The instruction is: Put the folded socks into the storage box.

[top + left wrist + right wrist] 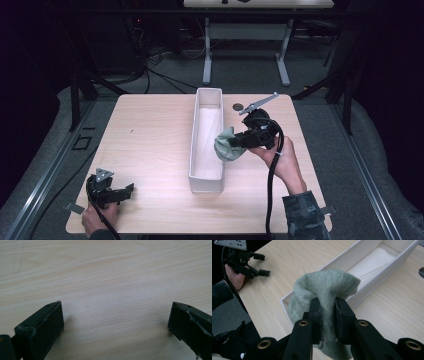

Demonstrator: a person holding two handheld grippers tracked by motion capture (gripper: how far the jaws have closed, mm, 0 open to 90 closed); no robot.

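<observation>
A long white bin (191, 150) stands lengthwise in the middle of the wooden table, with a white cloth (207, 135) lying inside it. My right gripper (240, 141) is shut on a bunched pale green cloth (227, 146) and holds it above the bin's right wall. In the right gripper view the green cloth (324, 290) bulges out between the two black jaws of my right gripper (328, 305), over the bin's rim (287, 300). My left gripper (129, 190) rests open near the table's front left corner, jaws wide apart over bare wood (115, 290), nothing between them.
A small dark round disc (237, 106) lies on the table just right of the bin's far end. Beyond the table's far edge stand white desk legs (207, 60) and cables on a grey floor. Dark frame rails run along both sides.
</observation>
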